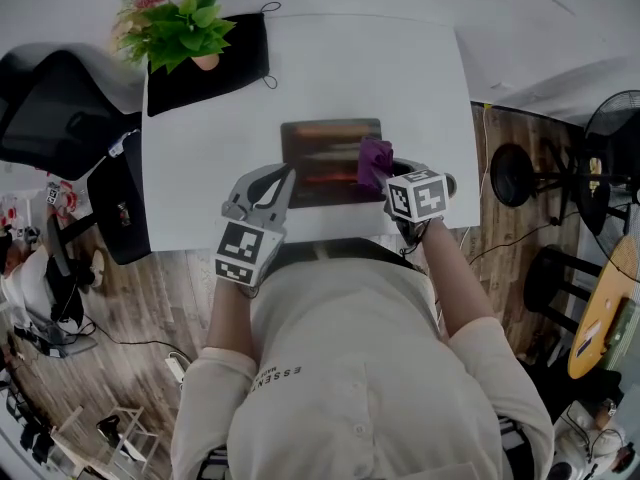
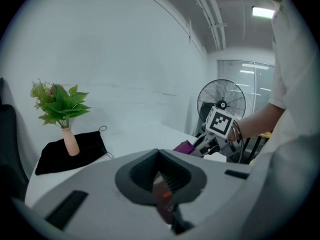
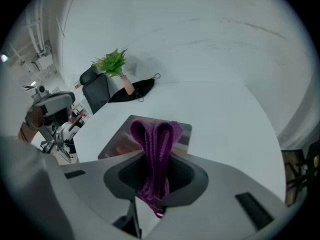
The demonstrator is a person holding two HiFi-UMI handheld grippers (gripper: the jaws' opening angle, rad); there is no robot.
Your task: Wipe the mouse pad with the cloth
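Mouse pad (image 1: 320,158) flat, long axis L-R

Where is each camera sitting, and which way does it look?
Head view: on the person's head, looking down at the white table and mouse pad; chest, arms, left gripper and right gripper show.
Left gripper view: on the left gripper, looking across the table to the plant; its jaws pinch the mouse pad's edge.
Right gripper view: on the right gripper, looking over the mouse pad; its jaws hold the purple cloth.
Shared: both gripper views see the plant on black fabric.
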